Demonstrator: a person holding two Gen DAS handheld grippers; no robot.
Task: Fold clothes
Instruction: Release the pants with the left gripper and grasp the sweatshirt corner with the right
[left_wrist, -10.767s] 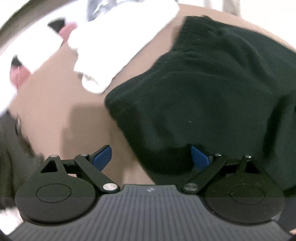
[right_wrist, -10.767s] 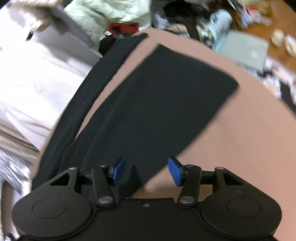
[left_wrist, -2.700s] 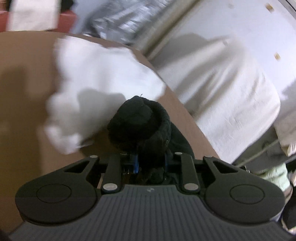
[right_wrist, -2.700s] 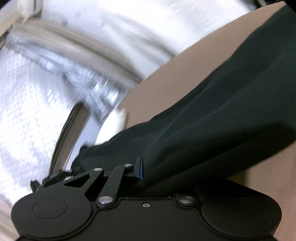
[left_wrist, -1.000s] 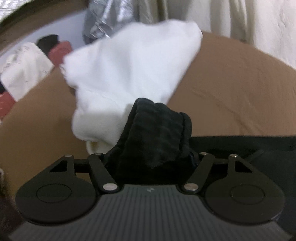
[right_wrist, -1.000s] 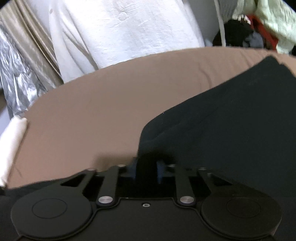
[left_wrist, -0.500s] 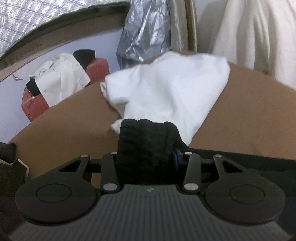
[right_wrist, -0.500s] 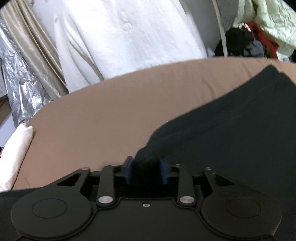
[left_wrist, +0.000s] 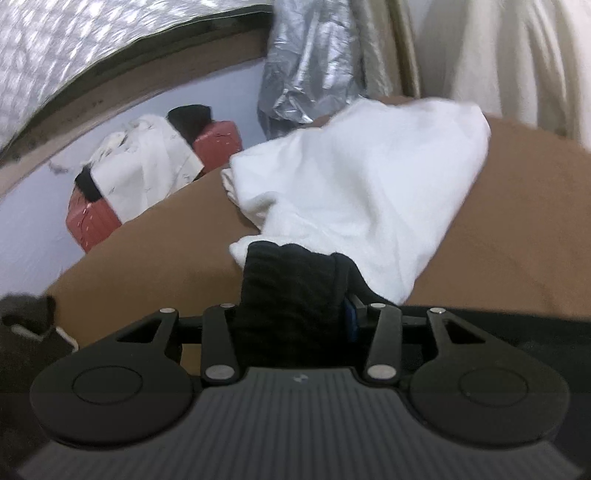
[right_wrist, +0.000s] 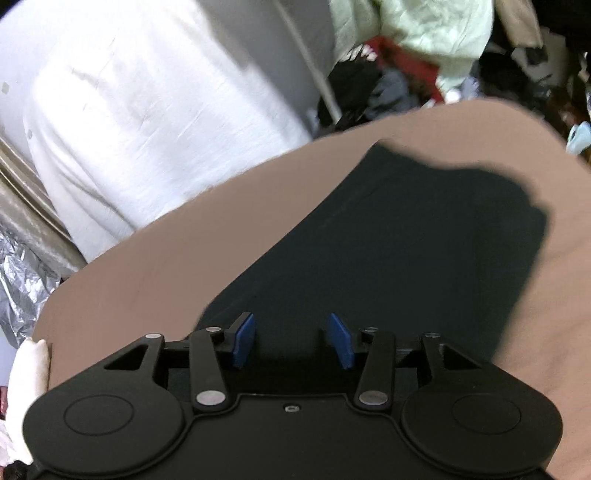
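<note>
In the left wrist view, the left gripper (left_wrist: 291, 317) sits at the bottom centre of the frame, its jaws narrowed and clamped on a thick bunched roll of the black garment (left_wrist: 291, 291). The ribbed knit bulges up between the jaws. Just beyond it, in the centre and upper right, a crumpled white garment (left_wrist: 362, 199) lies on the brown table (left_wrist: 155, 266), touching or overlapping the black roll. Past the table's edge at the upper left, a red suitcase (left_wrist: 92, 225) stands draped in white cloth, and silver foil sheeting (left_wrist: 306, 70) hangs at the top centre.

In the right wrist view, the right gripper (right_wrist: 291, 341) is at the lower centre, its jaws opening with a clear gap between the blue pads (right_wrist: 243, 339). Nothing is pressed between them. The black garment (right_wrist: 406, 258) lies spread flat on the table (right_wrist: 166, 258) directly beyond and beneath the pads, reaching to the upper right. A white sheet (right_wrist: 129, 92) fills the upper left, and a heap of mixed clothes (right_wrist: 424, 55) sits at the upper right.

The black garment looks soft, limp and fairly light, a thick knit that bunches readily and would not slip easily from rubber pads. It is not fragile. A ribbed hem or a corner of the flat layer seems the best place to take hold, pinching through all layers so the fold stays even.
</note>
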